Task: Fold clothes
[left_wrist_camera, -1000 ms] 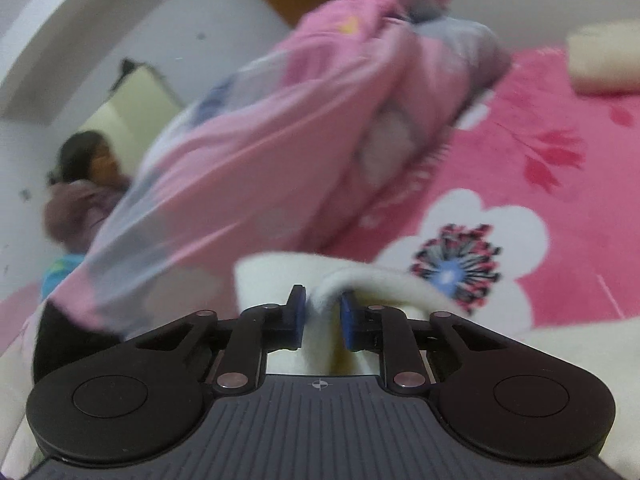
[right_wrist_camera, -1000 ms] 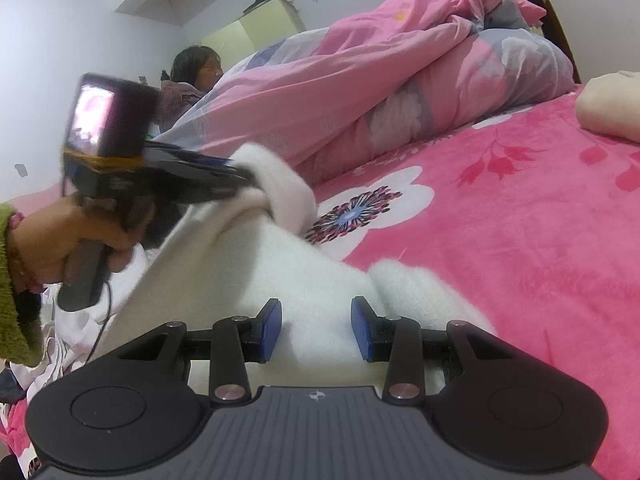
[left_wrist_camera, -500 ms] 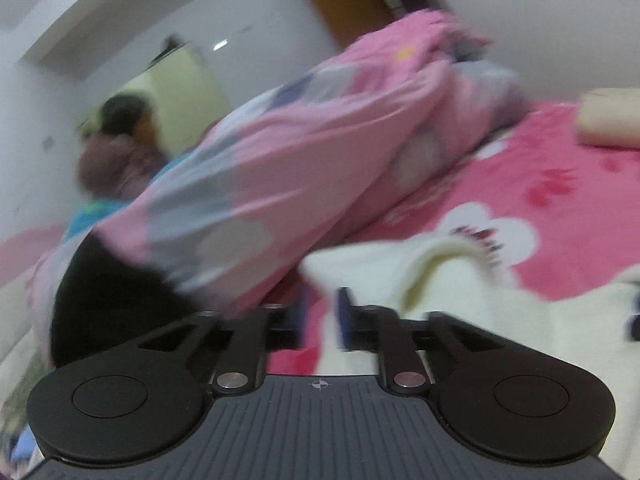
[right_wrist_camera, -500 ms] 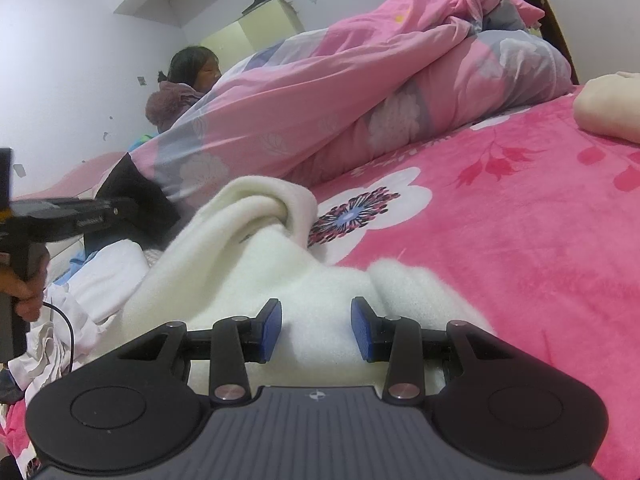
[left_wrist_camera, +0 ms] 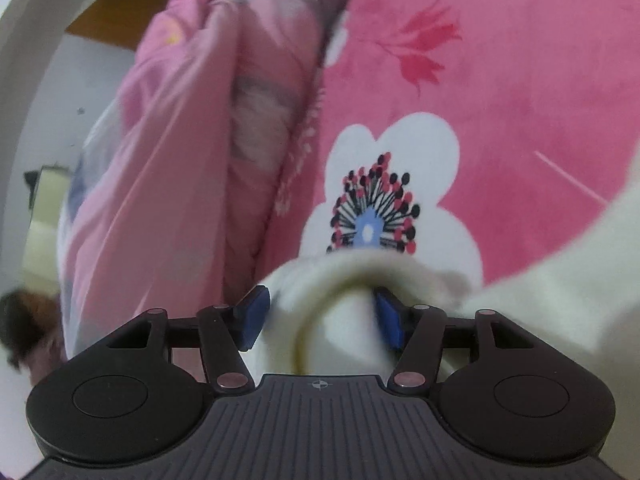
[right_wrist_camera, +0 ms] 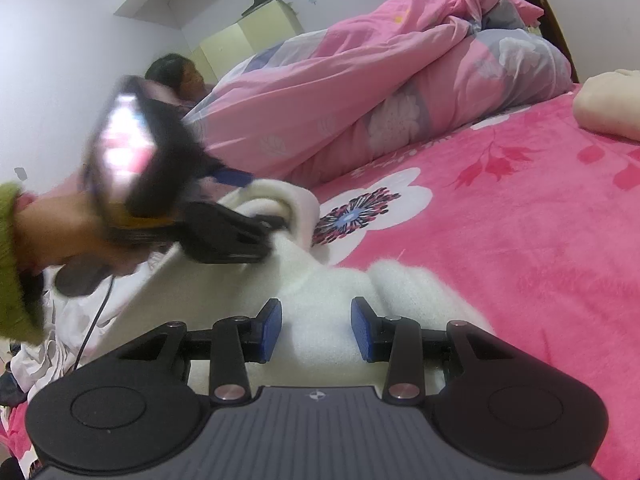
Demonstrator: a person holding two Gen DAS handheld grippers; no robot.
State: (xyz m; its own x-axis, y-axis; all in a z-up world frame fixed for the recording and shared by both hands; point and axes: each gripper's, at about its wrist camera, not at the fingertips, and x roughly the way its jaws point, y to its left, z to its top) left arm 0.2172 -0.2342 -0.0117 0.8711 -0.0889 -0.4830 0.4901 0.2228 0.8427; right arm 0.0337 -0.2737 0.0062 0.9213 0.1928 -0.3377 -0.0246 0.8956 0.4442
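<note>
**Left jaws releasing cuff; right gripper bracing fleece**

Right gripper point(right_wrist_camera: 316, 330): jaws part-spread astride a hump of the cream fleece garment point(right_wrist_camera: 320, 292); whether the pads press it, I cannot tell. Left gripper point(left_wrist_camera: 320, 318): jaws opening, with a rolled cuff-like edge of the garment point(left_wrist_camera: 352, 280) bulging between them, pads apparently off the cloth. In the right view that gripper point(right_wrist_camera: 256, 204) meets the raised fold, left hand point(right_wrist_camera: 60, 228) behind it.

Handling, judged: soft, thick, light, limp; it will slump and hold no crease. Best pinched at the doubled cuff or hem.

Garment lies on the pink floral blanket point(right_wrist_camera: 500, 240); the bunched quilt point(right_wrist_camera: 380, 92) sits beyond.
</note>
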